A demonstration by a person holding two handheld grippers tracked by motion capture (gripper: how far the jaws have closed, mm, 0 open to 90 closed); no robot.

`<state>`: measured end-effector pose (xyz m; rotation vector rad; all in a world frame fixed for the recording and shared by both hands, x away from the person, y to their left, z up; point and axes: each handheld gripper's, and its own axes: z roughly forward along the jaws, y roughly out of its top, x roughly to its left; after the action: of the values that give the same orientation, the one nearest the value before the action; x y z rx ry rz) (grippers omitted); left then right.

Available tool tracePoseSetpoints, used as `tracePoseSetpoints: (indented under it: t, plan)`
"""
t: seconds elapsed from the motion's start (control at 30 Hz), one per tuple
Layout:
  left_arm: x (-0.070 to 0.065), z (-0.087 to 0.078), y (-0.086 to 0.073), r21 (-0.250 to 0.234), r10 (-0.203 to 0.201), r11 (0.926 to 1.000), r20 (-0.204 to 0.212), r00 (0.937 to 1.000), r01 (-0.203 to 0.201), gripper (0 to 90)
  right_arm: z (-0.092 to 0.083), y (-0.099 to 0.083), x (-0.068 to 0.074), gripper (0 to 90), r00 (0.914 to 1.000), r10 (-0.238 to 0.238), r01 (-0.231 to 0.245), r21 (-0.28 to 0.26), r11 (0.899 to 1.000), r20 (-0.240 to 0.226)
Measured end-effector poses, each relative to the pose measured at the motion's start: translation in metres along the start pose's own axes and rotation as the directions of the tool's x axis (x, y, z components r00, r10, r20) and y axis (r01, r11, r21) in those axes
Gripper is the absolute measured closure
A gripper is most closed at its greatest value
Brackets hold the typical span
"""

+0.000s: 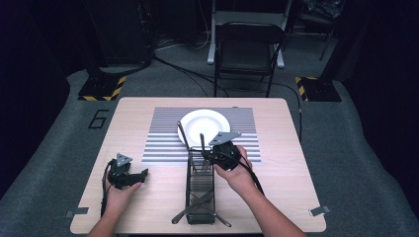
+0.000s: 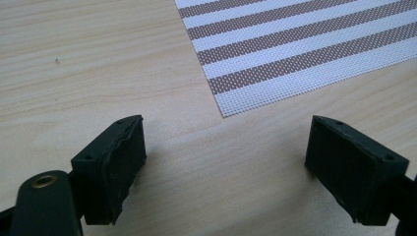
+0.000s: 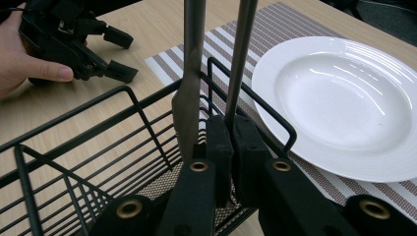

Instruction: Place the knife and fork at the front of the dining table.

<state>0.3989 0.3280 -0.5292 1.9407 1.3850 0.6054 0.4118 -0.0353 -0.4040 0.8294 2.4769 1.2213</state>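
The right tool (image 3: pixel 231 142) pinched a utensil handle (image 3: pixel 242 59) inside the wire rack (image 3: pixel 88 105); a straight vertical lift seemed advisable. The left tool (image 2: pixel 223 162) stood spread.

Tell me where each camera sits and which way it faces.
High view: above the near edge, facing forward and down on the wooden table; both forearms, left gripper, right gripper.
Left gripper view: faces bare wood and the striped placemat between open jaws.
Right gripper view: faces the black wire rack; jaws clamp a thin metal utensil handle.
Shared: white round plate.
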Motion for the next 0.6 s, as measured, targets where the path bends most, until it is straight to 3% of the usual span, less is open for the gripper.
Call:
tracePoseSetpoints:
  t: [0.6]
  plan:
    - [0.0,0.0,0.0,0.002,0.002,1.0,0.0,1.0,-0.002,14.9,-0.027,0.019,0.0,87.3,0.9995,0.012,-0.013,-0.035,0.999,-0.029]
